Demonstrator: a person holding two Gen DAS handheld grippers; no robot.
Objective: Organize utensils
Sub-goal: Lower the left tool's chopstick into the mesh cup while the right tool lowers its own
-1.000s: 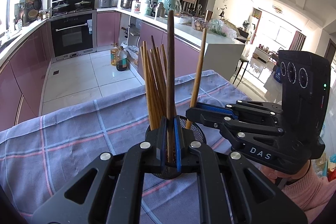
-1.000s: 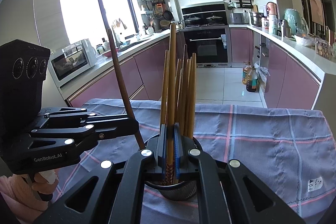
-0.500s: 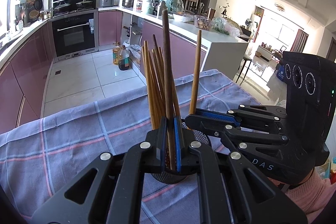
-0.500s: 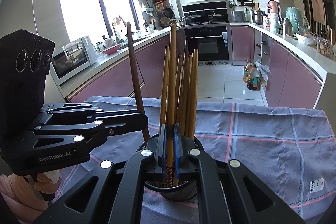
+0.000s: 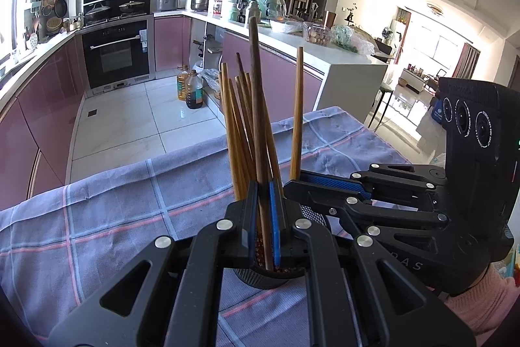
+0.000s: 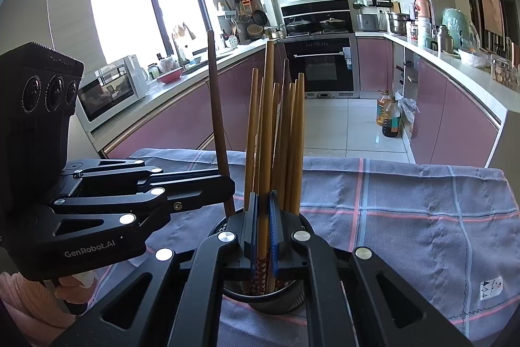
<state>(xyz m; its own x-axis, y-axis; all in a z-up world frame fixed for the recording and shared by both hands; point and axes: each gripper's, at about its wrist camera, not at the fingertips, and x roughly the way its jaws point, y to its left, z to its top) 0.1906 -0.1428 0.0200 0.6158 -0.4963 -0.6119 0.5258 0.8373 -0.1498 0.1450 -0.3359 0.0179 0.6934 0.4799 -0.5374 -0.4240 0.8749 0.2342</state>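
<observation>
Dark chopstick (image 5: 256,106) sunk lower; checked cloth (image 5: 113,210), kitchen

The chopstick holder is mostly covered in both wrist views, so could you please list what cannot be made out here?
- Left wrist view: the left gripper hides most of the chopstick holder.
- Right wrist view: the right gripper hides the chopstick tips inside.
- Right wrist view: the cloth tag print is too small.
</observation>
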